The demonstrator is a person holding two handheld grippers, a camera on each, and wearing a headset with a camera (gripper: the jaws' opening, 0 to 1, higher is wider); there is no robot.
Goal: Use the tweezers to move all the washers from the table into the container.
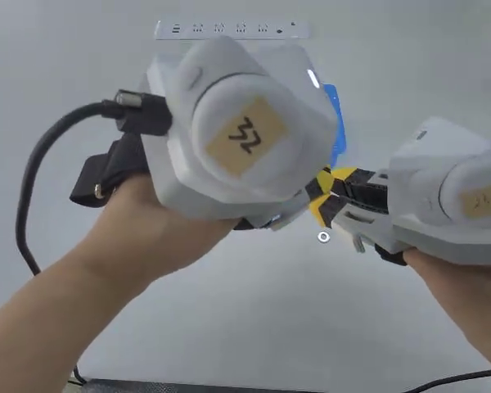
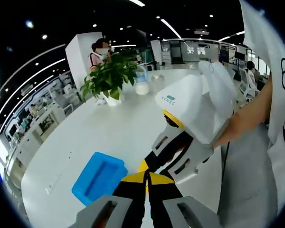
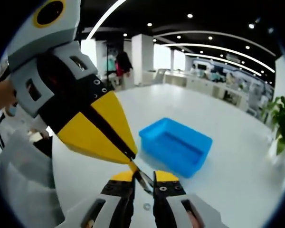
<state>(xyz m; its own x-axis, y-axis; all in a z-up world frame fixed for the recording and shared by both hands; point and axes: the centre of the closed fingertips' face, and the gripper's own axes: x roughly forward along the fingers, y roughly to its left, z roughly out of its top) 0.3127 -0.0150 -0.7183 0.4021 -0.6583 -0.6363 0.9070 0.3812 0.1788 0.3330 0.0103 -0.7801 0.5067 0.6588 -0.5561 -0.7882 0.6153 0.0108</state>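
My left gripper [image 1: 313, 190] and right gripper [image 1: 327, 196] meet tip to tip above the white table. In the right gripper view, thin metal tweezers [image 3: 143, 179] run from the left gripper's shut yellow jaws down between my right gripper's [image 3: 142, 178] own nearly closed jaws. One small washer [image 1: 323, 237] lies on the table just below the tips, also seen as the washer [image 3: 147, 206]. The blue container [image 3: 175, 145] sits open beyond, partly hidden behind the left gripper's body as the container [image 1: 335, 123]. In the left gripper view my left gripper [image 2: 145, 179] is shut and the container [image 2: 99, 178] lies to its left.
A white power strip [image 1: 229, 29] lies along the table's far edge. A black cable [image 1: 41, 164] loops from the left gripper. A potted plant [image 2: 111, 76] and a white bottle [image 2: 141, 85] stand far across the table, with a person behind them.
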